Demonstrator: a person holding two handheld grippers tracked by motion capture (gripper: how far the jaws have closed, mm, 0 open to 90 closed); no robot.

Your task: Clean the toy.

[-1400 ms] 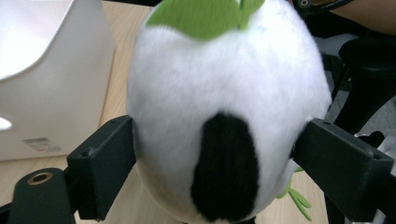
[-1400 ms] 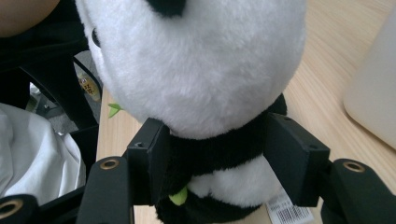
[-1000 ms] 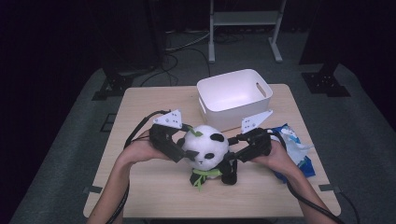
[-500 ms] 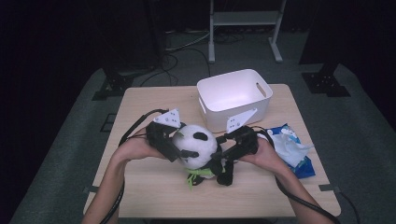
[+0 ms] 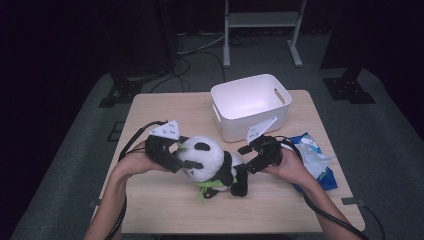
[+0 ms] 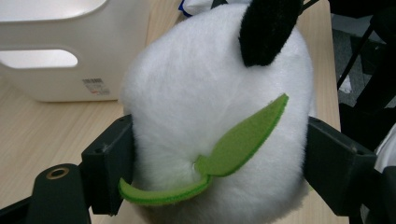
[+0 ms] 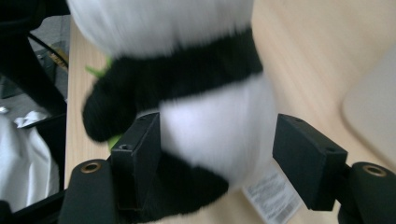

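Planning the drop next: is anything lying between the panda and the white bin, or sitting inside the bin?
Nothing visible does. The plush panda lies just in front of the white bin, with bare table between them, and the bin's visible interior looks empty. The blue-and-white packet lies off to the right, out of that path.

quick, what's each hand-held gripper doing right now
Left hand-held gripper: closed on the plush panda's head.
Right hand-held gripper: open, jaws around the panda's body, one clear of it.
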